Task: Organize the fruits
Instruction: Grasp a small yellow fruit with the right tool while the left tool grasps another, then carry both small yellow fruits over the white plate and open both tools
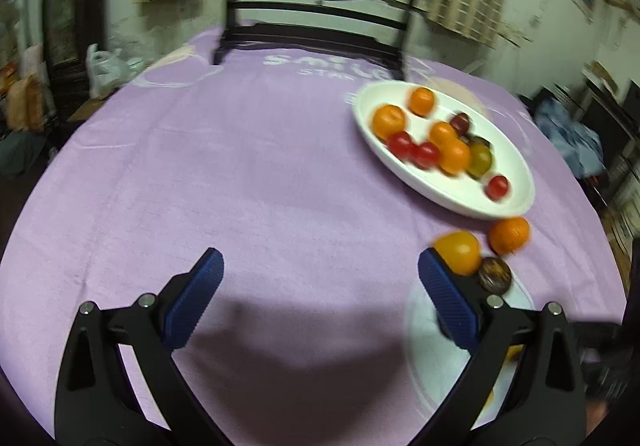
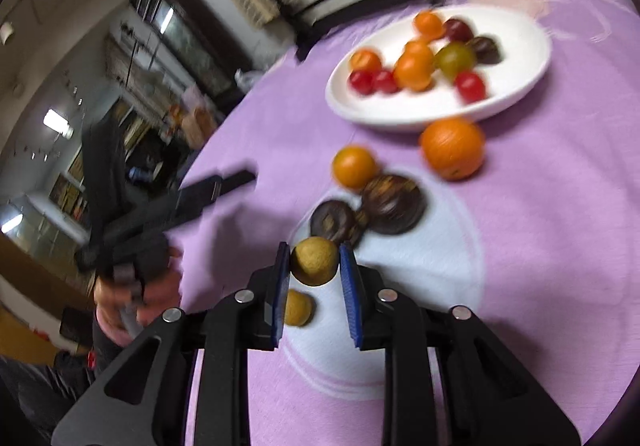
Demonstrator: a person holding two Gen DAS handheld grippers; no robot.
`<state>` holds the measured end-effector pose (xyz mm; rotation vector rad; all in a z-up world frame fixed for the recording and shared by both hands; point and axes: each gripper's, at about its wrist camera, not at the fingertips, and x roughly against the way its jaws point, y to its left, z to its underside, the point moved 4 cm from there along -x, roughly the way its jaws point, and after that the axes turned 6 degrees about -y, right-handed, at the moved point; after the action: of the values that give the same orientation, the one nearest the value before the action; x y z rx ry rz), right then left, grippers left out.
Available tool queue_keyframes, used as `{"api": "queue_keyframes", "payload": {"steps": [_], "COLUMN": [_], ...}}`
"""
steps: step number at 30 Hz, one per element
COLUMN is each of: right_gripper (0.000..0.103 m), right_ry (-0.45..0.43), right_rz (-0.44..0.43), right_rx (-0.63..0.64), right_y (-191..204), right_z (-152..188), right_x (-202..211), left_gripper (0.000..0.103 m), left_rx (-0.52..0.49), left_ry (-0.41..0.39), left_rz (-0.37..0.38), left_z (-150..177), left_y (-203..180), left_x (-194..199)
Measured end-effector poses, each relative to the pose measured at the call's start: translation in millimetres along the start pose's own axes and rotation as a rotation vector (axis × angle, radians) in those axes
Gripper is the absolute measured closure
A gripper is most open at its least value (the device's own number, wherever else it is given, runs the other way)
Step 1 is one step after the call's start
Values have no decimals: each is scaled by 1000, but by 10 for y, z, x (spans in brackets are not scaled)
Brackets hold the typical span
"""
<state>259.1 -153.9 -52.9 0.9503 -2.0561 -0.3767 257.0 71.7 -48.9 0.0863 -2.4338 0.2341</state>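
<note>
Purple tablecloth (image 1: 248,173); white plate (image 1: 516,169) holds fruit.

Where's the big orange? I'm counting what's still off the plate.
Right wrist view: the big orange sits on the cloth, just outside the plate rim.

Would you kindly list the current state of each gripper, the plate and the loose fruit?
Left gripper: open, empty.
Right gripper: shut on yellow-brown fruit.
White plate: holding small fruits.
Large orange: on the cloth beside the plate.
</note>
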Motion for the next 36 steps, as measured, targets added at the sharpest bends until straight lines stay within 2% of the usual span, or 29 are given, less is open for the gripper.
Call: {"api": "queue_keyframes", "payload": {"steps": [3,5,7,8,10,13,18,27,29,30,31,36], "right_gripper": [77,77,77,77,77,77,77,77,78,78,78,78], "right_ry": [-28,-30,-31,-31,-35,-42,-53,-55,-55,-55,-54,-70], "right_rz": [17,19,22,23,21,27,20,33,37,38,40,59], "right_rx": [-22,-21,-17,-14,-17,-13,-16,-23,-26,-27,-26,15], "right_y": [-43,-38,-18,-11,5,-30,-34,-72,-78,-78,-79,-38], "right_z": [-44,-52,-51,-49,-69,-70,-83,-77,-74,-73,-71,-80], "right_x": [63,55,34,39,36,114,148,180,182,182,178,150], "left_gripper": [5,11,28,33,46,53,59,60,62,71,74,74], "left_rx": [-96,-199,-260,-293,-346,-379,-375,-370,-369,-365,-359,-362], "left_ry": [27,47,69,85,109,148,183,191,190,190,192,181], "left_rz": [150,272,325,341,332,325,328,331,325,325,330,338], "left_z": [163,351,479,545,636,722,748,766,762,764,761,766], "left_y": [-232,-471,-645,-734,-862,-969,-1068,-1074,-1069,-1065,-1055,-1066], "left_x": [100,224,267,270,228,150,70,55,48,54,52,92]}}
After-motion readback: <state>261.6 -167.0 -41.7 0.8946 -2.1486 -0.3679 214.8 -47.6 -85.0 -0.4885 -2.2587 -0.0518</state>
